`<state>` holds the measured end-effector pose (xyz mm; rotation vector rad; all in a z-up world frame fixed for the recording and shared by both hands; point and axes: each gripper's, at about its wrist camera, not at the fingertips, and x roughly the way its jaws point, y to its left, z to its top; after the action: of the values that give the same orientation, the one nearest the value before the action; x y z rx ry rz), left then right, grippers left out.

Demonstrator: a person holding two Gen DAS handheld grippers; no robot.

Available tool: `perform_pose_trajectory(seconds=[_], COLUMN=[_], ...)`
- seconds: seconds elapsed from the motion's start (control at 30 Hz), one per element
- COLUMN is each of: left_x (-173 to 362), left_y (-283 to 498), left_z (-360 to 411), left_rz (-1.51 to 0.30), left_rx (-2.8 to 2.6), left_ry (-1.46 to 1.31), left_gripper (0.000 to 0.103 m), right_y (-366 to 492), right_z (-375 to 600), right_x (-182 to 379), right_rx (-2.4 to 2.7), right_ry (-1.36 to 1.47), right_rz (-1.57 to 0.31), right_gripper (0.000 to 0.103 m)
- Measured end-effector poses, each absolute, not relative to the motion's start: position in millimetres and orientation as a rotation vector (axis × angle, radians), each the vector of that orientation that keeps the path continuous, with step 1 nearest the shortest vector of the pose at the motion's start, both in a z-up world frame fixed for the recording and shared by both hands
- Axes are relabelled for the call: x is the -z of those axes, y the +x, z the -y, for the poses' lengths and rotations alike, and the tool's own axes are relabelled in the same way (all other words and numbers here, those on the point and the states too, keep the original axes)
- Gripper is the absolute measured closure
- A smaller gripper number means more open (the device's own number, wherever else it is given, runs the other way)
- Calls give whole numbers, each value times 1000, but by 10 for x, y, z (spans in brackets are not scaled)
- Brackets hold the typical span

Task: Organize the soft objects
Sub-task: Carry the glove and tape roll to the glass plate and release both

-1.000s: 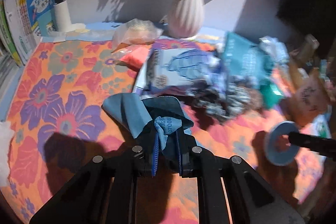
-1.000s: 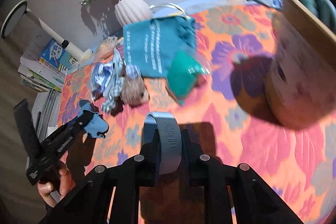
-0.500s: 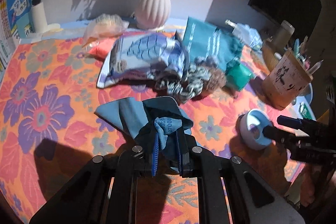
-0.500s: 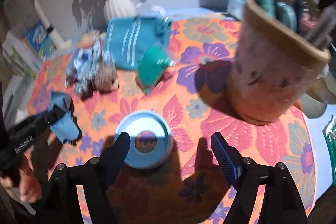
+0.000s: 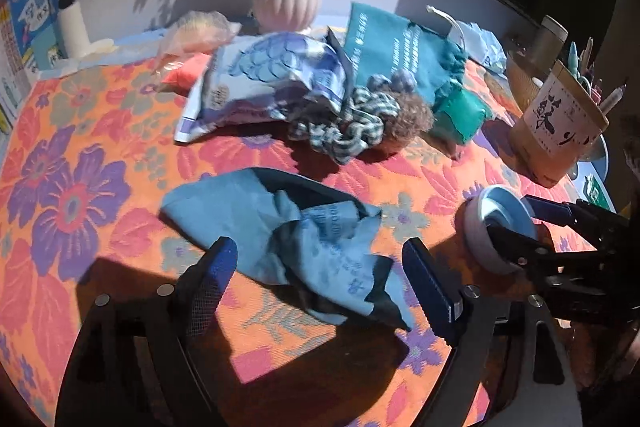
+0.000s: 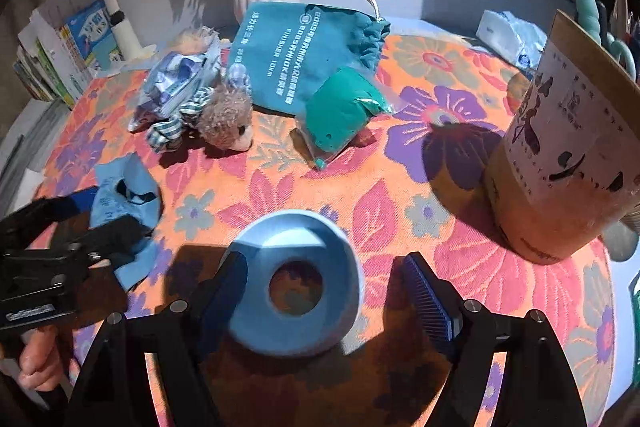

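Left gripper (image 5: 320,279) jaws opening, blue cloth (image 5: 296,239) lying loose between them, lower centre, on the floral counter (image 5: 80,155). Right gripper (image 6: 324,291) jaws spread wide, blue ring (image 6: 296,283) between them, lower centre, no squeeze visible. Upper centre: teddy (image 6: 228,119), teal bag (image 6: 296,55), green pouch (image 6: 344,111). Right edge: pen holder (image 6: 560,163).

Free room: bare tablecloth (image 5: 80,147) on the left, and a strip between cloth (image 5: 304,239) and ring (image 6: 296,283). Obstacles: far pile of packet (image 5: 264,79), plush (image 6: 228,119), pouch (image 6: 304,55); pen holder (image 6: 560,163) at right.
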<state>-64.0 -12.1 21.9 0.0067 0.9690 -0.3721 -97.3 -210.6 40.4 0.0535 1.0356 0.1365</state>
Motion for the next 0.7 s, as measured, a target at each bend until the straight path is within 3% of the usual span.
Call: perform_pose_trajectory(seconds=[0.07,0.1,0.13,0.2,0.3,0.4,0.47,0.7], left_x=[-211,-210,-200,-208,-222,-244,-289,-532], left_y=[-636,-635,-631,-641,-635,-644,-700,-904], left_z=[165,185,207,241,170,92,115,374], left_rz=[-968,-964,-965,-946,-945,-944,-927,-847], left_rx=[366,361,353,319,314,333,353,477], left_ry=[22,30,42,87,46,1,4,15], left_gripper=[20,28,51,74,87,90,90,90], right_y=[-991,-1015,-1027,-1033,-1046,-1016,-993,-1078], right_z=[2167,2195,2183,2093,1897,1761,1726,1908], right_x=[-431,-442,-443,-408,-374,-347,-324,-445], right_rx=[-190,-212,-219,-230,-193,-159,-147,-108], right_ry=[124,140,131,85,-23,-110,-137,-99], right_rz=[-1018,-1011,-1013,-1028,-1012,-985,-984,-973], right_gripper=[25,24,23,21,20,22,36,37])
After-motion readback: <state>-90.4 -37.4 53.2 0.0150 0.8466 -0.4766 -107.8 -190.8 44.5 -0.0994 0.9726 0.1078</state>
